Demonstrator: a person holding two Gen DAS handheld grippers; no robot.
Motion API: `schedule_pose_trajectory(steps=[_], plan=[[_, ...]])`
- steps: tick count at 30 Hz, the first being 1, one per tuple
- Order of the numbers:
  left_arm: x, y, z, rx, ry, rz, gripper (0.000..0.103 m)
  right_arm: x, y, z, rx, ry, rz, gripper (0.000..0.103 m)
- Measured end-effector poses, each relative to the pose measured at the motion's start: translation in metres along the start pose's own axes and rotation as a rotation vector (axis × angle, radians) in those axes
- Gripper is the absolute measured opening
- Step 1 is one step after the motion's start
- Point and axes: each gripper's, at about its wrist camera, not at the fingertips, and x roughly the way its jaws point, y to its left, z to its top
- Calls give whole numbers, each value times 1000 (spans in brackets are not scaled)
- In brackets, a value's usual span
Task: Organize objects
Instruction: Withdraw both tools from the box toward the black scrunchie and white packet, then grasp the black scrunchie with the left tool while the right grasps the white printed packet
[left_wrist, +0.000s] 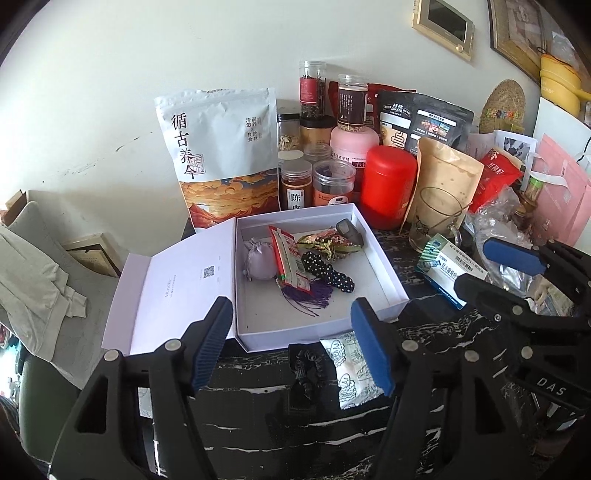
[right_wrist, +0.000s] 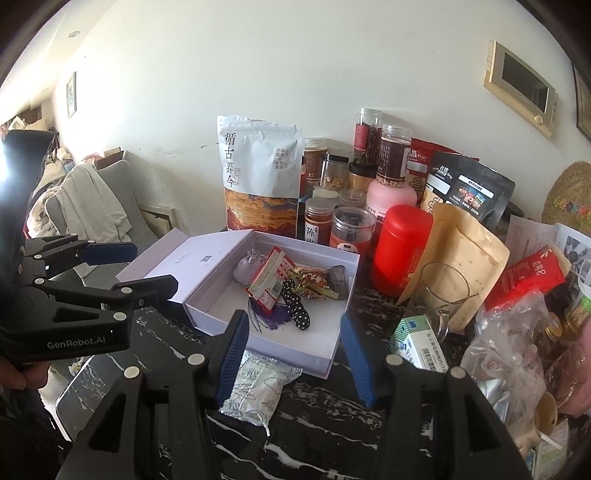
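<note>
An open white box (left_wrist: 384, 273) (right_wrist: 332, 354) sits on the black marble table with its lid folded out to the left. Inside lie a grey pouch (left_wrist: 258, 258) (right_wrist: 247, 269), a red packet (left_wrist: 290, 260) (right_wrist: 271, 280), a black dotted item (left_wrist: 327, 273) (right_wrist: 295, 310), candy wrappers (left_wrist: 325, 242) (right_wrist: 314, 282) and a purple tassel (left_wrist: 308, 299). A white printed sachet (left_wrist: 351, 369) (right_wrist: 258, 384) lies on the table in front of the box. My left gripper (left_wrist: 295, 343) is open above the box's near edge. My right gripper (right_wrist: 293, 356) is open over the box's near edge and sachet.
Behind the box stand a large white pouch (left_wrist: 221, 155) (right_wrist: 258, 173), several jars, a red canister (left_wrist: 386, 184) (right_wrist: 400, 251), a tan pouch (left_wrist: 443, 177) and a glass mug (left_wrist: 439, 221) (right_wrist: 439, 299). A blue-white medicine box (left_wrist: 443, 266) (right_wrist: 417, 343) lies right of the box. Bags crowd the right.
</note>
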Motion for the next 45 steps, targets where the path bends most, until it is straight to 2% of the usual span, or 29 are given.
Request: schedule_pose_trajectory(steps=[12,24,34,45], plan=[[-24,-4,-50,-4,25,-4,69,-15,15,-42,10,37,1,52],[-20,2,-92,-13,77,6,69,-14,30,-83,32,85,29,52],[-4,7,-121,-13,118,-2,69,6,37,-111,58,145,59,52],[38,11,-141,-6,190,-24,69,37,39,-129,94,202,92,54]])
